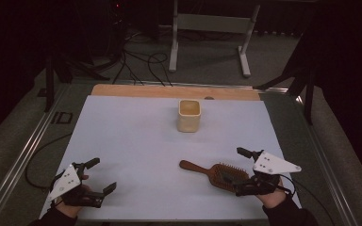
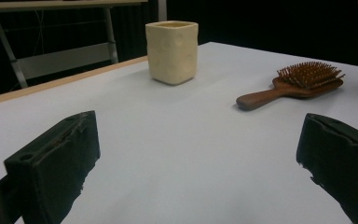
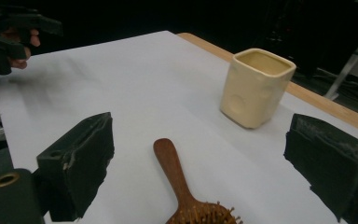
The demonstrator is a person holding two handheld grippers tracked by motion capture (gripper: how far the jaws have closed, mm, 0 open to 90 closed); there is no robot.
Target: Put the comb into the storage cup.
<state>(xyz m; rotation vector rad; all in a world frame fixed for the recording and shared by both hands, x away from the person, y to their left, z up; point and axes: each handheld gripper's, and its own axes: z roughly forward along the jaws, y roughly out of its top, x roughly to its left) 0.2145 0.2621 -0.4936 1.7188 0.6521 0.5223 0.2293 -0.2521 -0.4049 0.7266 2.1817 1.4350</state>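
At the near right of the white table [image 1: 136, 141], the right gripper [image 1: 243, 170] sits with its jaws spread wide around the bristled head of the wooden hairbrush [image 1: 212, 172], whose handle points left. The left gripper [image 1: 101, 176] rests near left, jaws wide apart and empty. A cream cup [image 1: 189, 115] stands upright toward the far middle, well apart from both.
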